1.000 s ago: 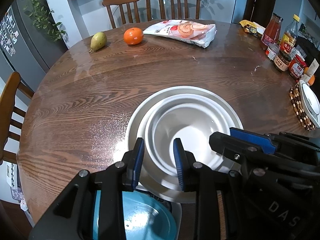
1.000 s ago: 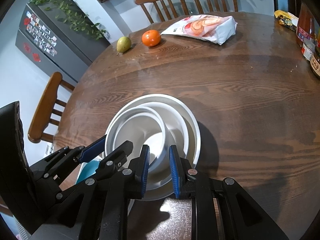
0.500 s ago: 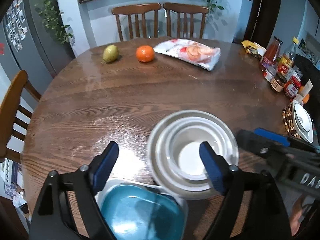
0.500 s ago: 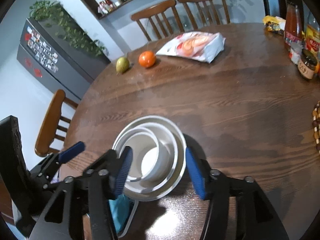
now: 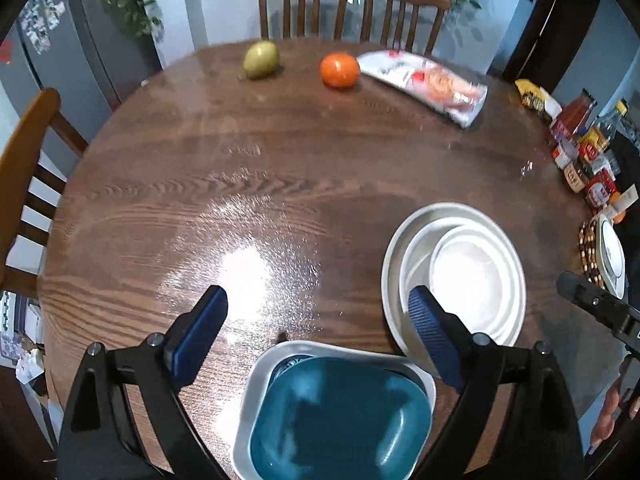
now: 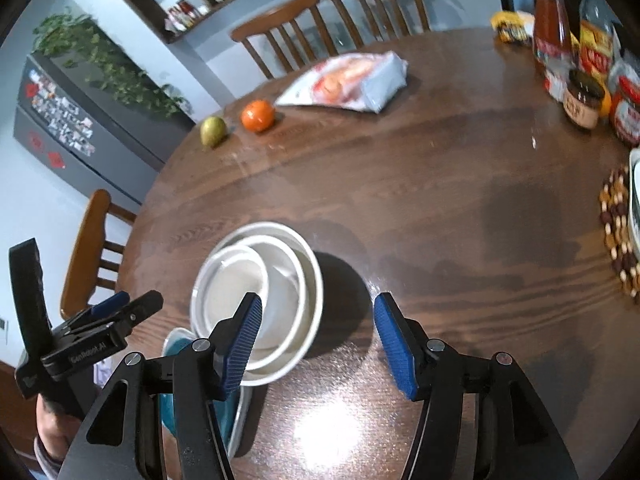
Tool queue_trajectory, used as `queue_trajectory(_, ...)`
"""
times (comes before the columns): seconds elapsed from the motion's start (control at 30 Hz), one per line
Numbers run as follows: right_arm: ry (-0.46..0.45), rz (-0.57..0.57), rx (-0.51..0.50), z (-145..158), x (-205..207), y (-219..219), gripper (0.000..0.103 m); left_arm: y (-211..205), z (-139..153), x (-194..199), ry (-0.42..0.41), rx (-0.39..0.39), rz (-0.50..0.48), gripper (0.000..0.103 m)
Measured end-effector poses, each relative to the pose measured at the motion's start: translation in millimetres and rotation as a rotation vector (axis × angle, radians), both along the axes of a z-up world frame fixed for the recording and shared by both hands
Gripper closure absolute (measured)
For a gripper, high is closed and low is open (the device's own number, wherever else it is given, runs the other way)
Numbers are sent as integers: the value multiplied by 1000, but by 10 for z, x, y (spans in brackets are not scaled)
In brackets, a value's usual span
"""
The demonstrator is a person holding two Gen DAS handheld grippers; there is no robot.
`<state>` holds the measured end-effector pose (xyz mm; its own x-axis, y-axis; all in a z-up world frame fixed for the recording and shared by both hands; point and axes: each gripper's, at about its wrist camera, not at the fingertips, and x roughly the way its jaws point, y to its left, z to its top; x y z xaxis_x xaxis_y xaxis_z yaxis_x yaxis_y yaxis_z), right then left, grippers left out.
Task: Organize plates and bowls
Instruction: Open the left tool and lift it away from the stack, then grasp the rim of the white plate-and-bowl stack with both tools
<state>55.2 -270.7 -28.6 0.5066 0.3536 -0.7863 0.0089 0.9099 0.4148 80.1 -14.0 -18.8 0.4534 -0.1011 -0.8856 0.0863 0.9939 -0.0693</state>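
A stack of nested white bowls [image 5: 472, 276] sits on the round wooden table [image 5: 280, 160], right of my left gripper [image 5: 316, 300]. Its jaws are opening wide with only tabletop between them. Just below it, at the table's near edge, a teal square bowl [image 5: 340, 420] rests inside a white square dish [image 5: 256, 380]. In the right wrist view the white bowl stack [image 6: 256, 276] lies just ahead and left of my right gripper [image 6: 318, 304], which stands open and holds nothing. Its left finger [image 6: 244, 340] overlaps the stack's near rim in the picture. The teal bowl [image 6: 172, 348] peeks out at lower left.
A pear [image 5: 261, 59], an orange [image 5: 339, 69] and a snack bag [image 5: 428, 84] lie at the far side. Jars and bottles [image 6: 584, 96] crowd the right edge, near a beaded trivet [image 6: 618, 236] under a white dish. Wooden chairs [image 5: 340, 4] ring the table.
Both grippers, which were nearly shut at the white bowls' near rim, have opened and drawn back. The left one has shifted left, so the stack now lies to its right.
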Motion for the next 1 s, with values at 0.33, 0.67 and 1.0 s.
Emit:
queue_trajectory(0.33, 112, -45, 16, -313, 120, -37, 43, -35, -185, 156, 80, 30, -21, 12)
queue_trajectory(0.67, 145, -64, -11, -394, 146, -50, 43, -1, -239, 293, 133, 9, -34, 12)
queue_trajectory(1.0, 165, -45, -10, -509, 224, 16, 43, -121, -352, 347, 153, 69, -80, 13)
